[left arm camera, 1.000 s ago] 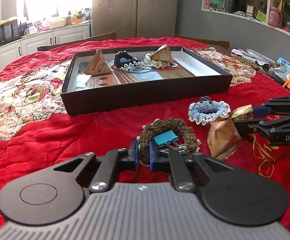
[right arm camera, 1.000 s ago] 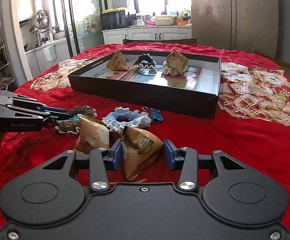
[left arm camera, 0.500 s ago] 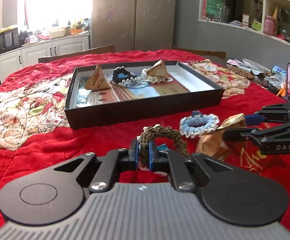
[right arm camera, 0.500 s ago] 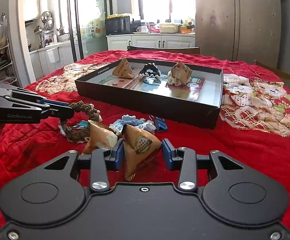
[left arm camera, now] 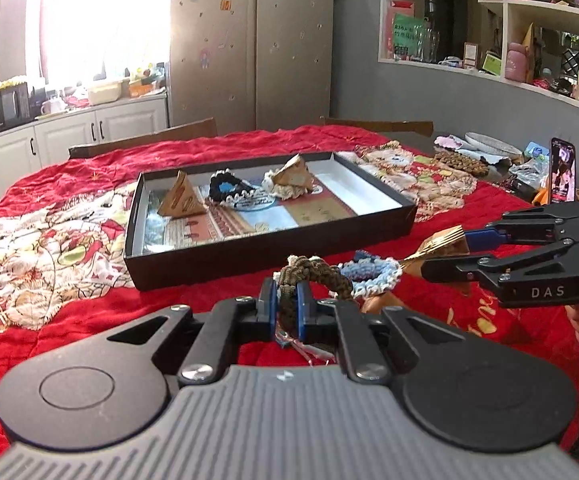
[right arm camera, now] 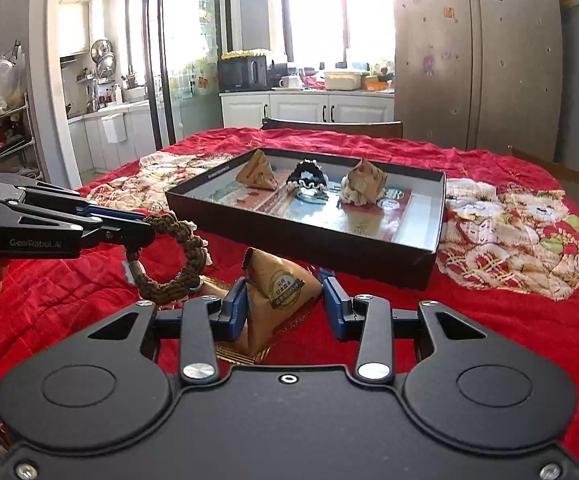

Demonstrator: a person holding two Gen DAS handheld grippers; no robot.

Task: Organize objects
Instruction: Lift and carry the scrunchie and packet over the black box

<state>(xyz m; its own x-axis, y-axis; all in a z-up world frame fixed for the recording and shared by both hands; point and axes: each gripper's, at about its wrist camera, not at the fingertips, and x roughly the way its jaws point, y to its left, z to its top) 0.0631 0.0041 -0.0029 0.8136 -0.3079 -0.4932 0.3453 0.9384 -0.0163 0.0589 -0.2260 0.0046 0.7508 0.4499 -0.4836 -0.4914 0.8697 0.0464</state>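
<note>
My left gripper [left arm camera: 285,304] is shut on a brown braided ring [left arm camera: 313,274] and holds it above the red cloth; the ring hangs from it in the right wrist view [right arm camera: 173,260]. My right gripper [right arm camera: 285,304] is shut on a brown pyramid packet [right arm camera: 281,288], lifted off the cloth; from the left wrist view it is at the right [left arm camera: 445,252]. A blue-white crocheted ring [left arm camera: 369,274] lies on the cloth. The black tray [left arm camera: 249,252] holds two brown packets [left arm camera: 179,200] [left arm camera: 293,172] and a black frilled ring [left arm camera: 225,188].
A second brown packet [right arm camera: 213,286] lies on the cloth under the right gripper. A phone [left arm camera: 561,170] stands at the right among clutter. Wooden chair backs [left arm camera: 141,144] stand behind the table. The red cloth [right arm camera: 509,320] has bare room right of the tray.
Both grippers rose: the left lifted the braided ring off the cloth, away from the teal clip, and the right lifted its packet. The tray now looks lower and farther.
</note>
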